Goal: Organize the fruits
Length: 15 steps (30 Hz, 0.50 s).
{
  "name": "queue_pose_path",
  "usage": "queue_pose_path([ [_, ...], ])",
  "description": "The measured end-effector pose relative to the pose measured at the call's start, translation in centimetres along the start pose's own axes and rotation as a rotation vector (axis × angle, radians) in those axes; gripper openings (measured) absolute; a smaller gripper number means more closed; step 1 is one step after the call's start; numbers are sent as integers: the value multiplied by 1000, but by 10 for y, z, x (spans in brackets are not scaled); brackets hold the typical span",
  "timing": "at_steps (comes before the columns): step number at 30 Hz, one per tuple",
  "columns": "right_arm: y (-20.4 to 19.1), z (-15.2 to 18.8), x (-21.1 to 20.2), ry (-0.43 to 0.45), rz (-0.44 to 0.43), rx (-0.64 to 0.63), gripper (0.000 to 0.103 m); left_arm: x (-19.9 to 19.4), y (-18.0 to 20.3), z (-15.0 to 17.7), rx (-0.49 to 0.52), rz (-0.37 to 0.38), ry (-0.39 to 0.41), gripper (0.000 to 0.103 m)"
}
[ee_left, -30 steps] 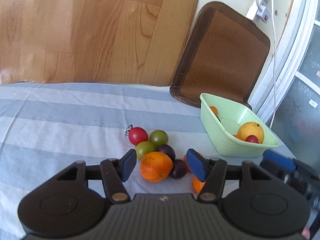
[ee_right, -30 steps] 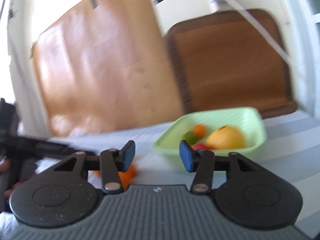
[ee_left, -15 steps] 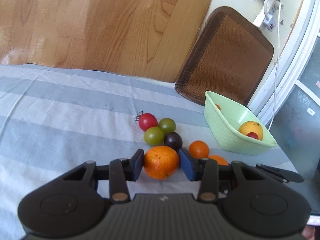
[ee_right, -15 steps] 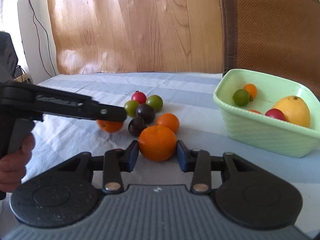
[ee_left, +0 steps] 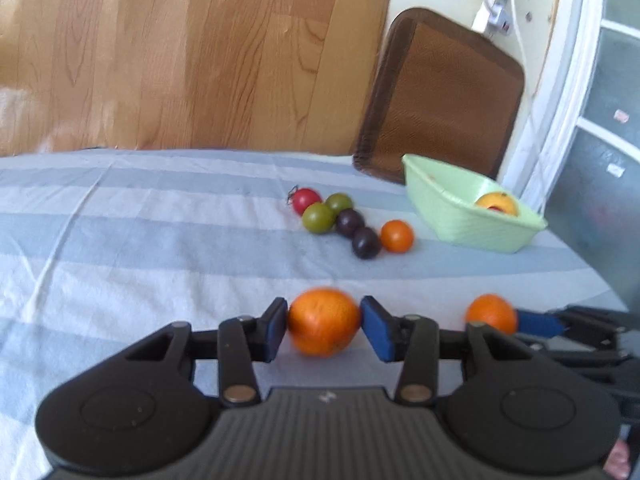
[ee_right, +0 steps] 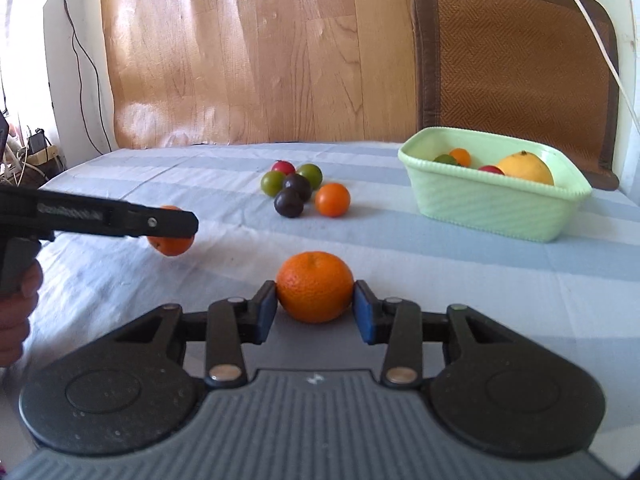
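— Two oranges were gripped: the left gripper [ee_left: 324, 326] clamped one blurred orange [ee_left: 323, 321] at lower centre, its jaws having just eased a little wider

— And the right gripper [ee_right: 316, 310]?

— Clamped on a dimpled orange [ee_right: 315, 286], jaws likewise just easing wider; pale green basket [ee_right: 492, 200] sat at right. Lettering on the other gripper's arm was unreadable

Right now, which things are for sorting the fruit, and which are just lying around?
For the job:
- left gripper with an orange
- right gripper with another orange
- green bowl with some fruit in it
- small fruits on the cloth

Just lying around:
- brown mat against the wall
- white cable
- striped cloth
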State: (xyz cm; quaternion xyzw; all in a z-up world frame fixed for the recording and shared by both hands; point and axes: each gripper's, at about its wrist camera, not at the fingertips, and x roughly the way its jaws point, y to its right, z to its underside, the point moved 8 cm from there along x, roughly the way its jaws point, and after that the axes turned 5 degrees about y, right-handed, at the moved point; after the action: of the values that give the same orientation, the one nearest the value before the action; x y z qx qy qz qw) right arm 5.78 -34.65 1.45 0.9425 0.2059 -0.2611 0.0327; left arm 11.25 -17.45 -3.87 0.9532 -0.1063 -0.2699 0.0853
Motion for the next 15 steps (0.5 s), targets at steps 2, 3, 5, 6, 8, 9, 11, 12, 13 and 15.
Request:
queue_pose_path([
  [2, 2, 0, 2, -6, 17, 6, 56, 0, -1, -1, 19, -35, 13, 45],
  [3, 1, 1, 3, -12, 9, 10, 59, 0, -3, 0, 17, -44, 9, 42],
  [5, 0, 2, 5, -22, 0, 9, 62, -1, -5, 0, 8, -46, 13, 42],
  [6, -1, 2, 5, -23, 0, 3, 64, -1, -6, 0, 8, -50, 14, 42],
  [8, -3, 3, 5, -25, -2, -11, 66, -2, -6, 1, 19, -64, 17, 42],
  [9, -4, 3, 5, -27, 0, -15, 67, -3, -5, 1, 24, -70, 18, 42],
  [11, -3, 3, 5, -26, -1, -12, 67, -3, -5, 1, 27, -76, 19, 42],
  [12, -4, 3, 5, -25, -3, -7, 67, -4, -5, 1, 27, -77, 19, 42],
  [13, -3, 3, 5, -24, -3, -3, 67, -4, -5, 1, 25, -78, 20, 42],
  [15, -3, 3, 4, -21, -1, 3, 67, -4, -6, 1, 25, -82, 21, 42],
])
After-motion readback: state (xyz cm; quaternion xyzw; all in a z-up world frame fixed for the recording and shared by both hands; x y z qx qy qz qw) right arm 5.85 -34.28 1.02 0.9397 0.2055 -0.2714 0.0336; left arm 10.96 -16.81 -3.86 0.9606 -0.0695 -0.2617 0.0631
